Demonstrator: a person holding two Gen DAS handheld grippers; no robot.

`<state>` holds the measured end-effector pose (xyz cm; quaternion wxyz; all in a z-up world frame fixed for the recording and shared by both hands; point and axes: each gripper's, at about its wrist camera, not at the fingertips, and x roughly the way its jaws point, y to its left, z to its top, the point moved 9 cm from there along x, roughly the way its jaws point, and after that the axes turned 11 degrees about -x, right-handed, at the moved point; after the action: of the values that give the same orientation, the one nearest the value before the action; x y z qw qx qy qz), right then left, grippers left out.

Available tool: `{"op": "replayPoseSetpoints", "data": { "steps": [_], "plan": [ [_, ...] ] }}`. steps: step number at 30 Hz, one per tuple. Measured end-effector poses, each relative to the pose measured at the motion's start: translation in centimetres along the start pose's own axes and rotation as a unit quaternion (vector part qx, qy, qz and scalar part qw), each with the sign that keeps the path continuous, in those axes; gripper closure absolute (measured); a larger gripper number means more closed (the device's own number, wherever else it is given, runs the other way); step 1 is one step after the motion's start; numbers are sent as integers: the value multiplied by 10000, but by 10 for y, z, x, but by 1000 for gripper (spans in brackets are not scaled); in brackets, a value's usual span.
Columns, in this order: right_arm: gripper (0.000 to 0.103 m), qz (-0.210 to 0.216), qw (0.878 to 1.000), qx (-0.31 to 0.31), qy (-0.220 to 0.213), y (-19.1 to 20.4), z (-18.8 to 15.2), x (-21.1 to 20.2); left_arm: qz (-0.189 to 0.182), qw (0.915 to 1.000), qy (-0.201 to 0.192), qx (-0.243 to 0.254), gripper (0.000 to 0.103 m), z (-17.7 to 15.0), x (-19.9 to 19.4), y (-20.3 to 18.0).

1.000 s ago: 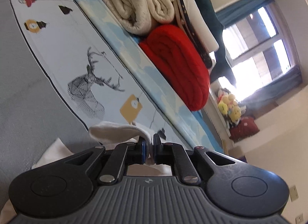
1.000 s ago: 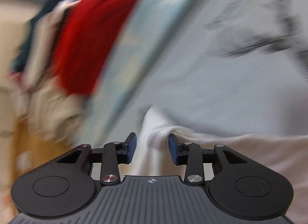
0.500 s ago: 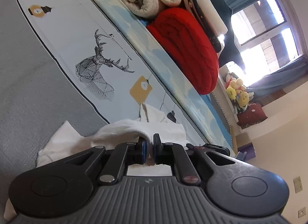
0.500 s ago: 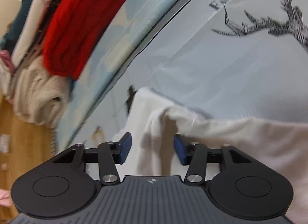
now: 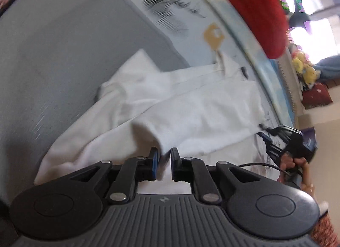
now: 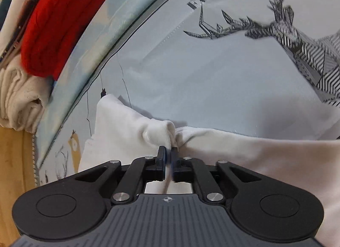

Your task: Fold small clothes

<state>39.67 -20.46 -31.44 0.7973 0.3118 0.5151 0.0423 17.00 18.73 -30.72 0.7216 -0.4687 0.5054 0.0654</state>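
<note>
Two hand-held grippers, soft rumpled white garment (image 6: pixel 131 123), smooth deer-print sheet (image 6: pixel 212 72)

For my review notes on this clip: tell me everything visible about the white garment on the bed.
The white garment is soft, plain knit-looking cloth, partly folded, lying rumpled across the grey bedding and the deer-print sheet. One edge is bunched into a pinch between the pads of the right hand-held gripper. A fold also sits between the fingers of the left hand-held gripper, whose jaws are opening. No print or buttons show.
</note>
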Motion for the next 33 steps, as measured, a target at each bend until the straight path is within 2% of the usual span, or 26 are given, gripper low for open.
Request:
{"op": "replayPoseSetpoints", "data": {
  "steps": [1,2,3,5,8,10,13,14,15,16,17,19,21,22,23,24,25,26,28,30,32,33],
  "plan": [
    [80,59,9999,91,-54,0,-1,-3,-28,10000,-31,-45,83,2,-3,2],
    [52,112,9998,158,-64,3,-4,-5,-55,9999,-121,-21,70,3,-8,0],
    [33,97,9998,176,-35,4,-7,-9,-48,9997,-232,69,54,4,-14,-3],
    [32,-69,10000,-60,-4,12,-14,-19,31,9986,-478,245,43,4,-24,-8],
    [32,-89,9975,-695,-9,35,-25,-40,-105,9975,-616,317,38,7,-28,-13],
    [32,250,9917,-1261,-1,67,-40,-47,-23,9978,-619,235,38,12,-24,-11],
    [34,762,9729,-2159,328,116,-92,-48,344,9959,-825,166,38,19,-22,-7],
    [40,873,9639,-2487,375,132,-112,-46,693,9917,-1047,285,38,24,-22,-4],
    [52,911,9526,-2868,441,146,-136,-42,1019,9862,-1242,392,37,29,-23,-1],
    [57,881,9387,-3289,529,158,-159,-38,1228,9817,-1363,516,37,31,-23,0],
    [63,838,9219,-3737,590,170,-182,-31,1264,9811,-1325,629,36,31,-21,0],
    [63,662,8852,-4560,637,182,-223,-21,1431,9787,-1076,1009,29,24,-10,0],
    [63,186,8397,-5394,598,182,-256,-10,1868,9683,-922,1378,27,17,2,3],
    [63,-126,8147,-5738,833,173,-273,0,2041,9627,-802,1584,26,14,8,4],
    [62,-276,7986,-5944,904,166,-283,3,2163,9592,-697,1683,23,13,10,6],
    [62,-259,7861,-6136,701,167,-288,-4,2209,9581,-673,1695,22,13,11,8],
    [62,-329,7814,-6181,790,166,-289,-11,2191,9590,-707,1655,22,13,8,8],
    [62,-407,7907,-6042,897,164,-286,-20,2161,9602,-768,1596,21,15,3,8],
    [60,-395,8380,-5382,815,164,-274,-50,2091,9608,-933,1565,20,17,-11,5],
    [52,-228,8857,-4589,668,153,-265,-97,2087,9582,-1099,1617,18,16,-24,1],
    [51,-196,9172,-3958,405,136,-261,-150,1982,9611,-1134,1551,18,8,-43,-4],
    [50,-238,9275,-3721,254,126,-262,-179,1875,9653,-1105,1442,18,2,-55,-5]
  ]
}}
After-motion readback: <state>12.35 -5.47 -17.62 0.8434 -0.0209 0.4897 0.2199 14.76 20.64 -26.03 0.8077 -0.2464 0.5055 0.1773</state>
